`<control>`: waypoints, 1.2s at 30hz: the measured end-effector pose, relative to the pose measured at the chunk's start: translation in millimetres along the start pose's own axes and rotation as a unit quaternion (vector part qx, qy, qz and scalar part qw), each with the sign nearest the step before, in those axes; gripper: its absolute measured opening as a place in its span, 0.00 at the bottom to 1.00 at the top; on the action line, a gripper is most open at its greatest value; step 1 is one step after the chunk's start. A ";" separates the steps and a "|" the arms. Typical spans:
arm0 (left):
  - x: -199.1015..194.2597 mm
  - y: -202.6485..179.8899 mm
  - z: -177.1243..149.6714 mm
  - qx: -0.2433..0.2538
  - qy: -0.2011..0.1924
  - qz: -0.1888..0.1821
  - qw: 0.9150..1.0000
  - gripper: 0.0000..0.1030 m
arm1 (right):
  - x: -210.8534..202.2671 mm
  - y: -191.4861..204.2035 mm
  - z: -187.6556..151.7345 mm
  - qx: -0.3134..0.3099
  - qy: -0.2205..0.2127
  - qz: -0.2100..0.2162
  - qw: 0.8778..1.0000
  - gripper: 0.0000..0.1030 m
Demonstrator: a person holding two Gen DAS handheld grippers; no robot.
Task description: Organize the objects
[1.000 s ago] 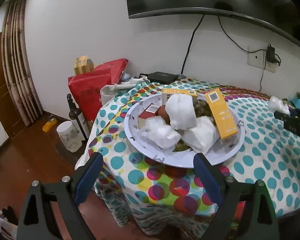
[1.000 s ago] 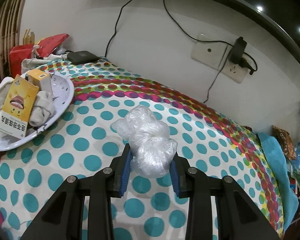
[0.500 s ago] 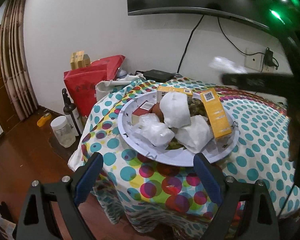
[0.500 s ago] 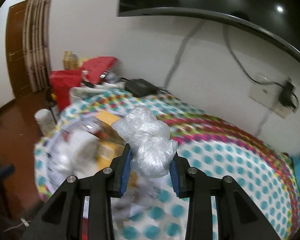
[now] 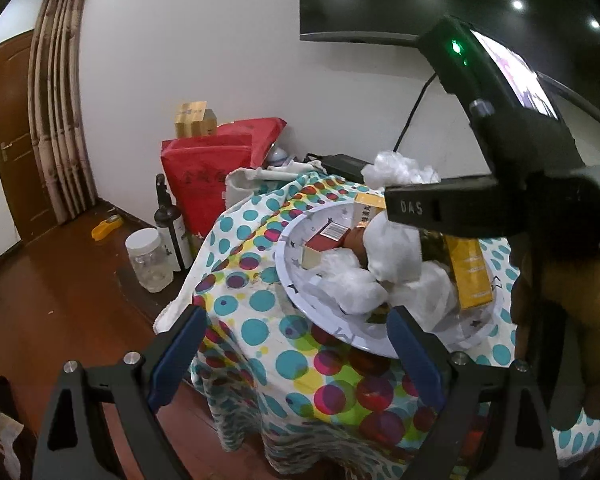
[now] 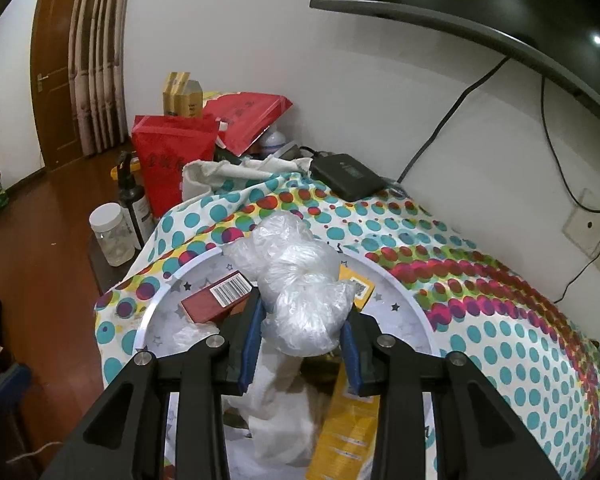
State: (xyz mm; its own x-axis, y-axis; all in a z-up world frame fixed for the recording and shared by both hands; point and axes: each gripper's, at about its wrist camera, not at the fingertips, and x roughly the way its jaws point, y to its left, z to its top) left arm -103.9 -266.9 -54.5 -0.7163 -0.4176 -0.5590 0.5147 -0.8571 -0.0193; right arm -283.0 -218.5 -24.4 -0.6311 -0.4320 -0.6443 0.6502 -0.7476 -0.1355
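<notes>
Two blue-padded fingers of my left gripper (image 5: 296, 344) stand wide apart with nothing between them, hovering off the table's (image 5: 260, 328) near edge, facing the white plate (image 5: 288, 264). My right gripper crosses above the plate there, carrying the crumpled plastic bag (image 5: 396, 168).

From the right wrist, my right gripper (image 6: 300, 340) is clamped on the plastic bag (image 6: 296, 284), held over the plate (image 6: 400, 292), above a red box (image 6: 216, 300) and yellow box (image 6: 348, 428).

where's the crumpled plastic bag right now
In the right wrist view the crumpled plastic bag is clamped in the right gripper, above the white plate, between the red box and yellow box.
</notes>
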 end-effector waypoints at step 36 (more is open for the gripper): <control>-163.2 -5.2 14.6 -0.010 -0.064 0.017 0.998 0.92 | -186.0 -1.6 -47.2 0.117 -0.077 -0.053 0.989 0.96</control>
State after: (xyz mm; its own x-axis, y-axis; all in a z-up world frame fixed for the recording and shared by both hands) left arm 3.5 -198.7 48.9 -0.7513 -0.4830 -0.4496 0.5487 -0.8358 -0.0189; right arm -146.6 -113.1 60.1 -0.7593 -0.4034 -0.5107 0.4723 -0.8814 -0.0059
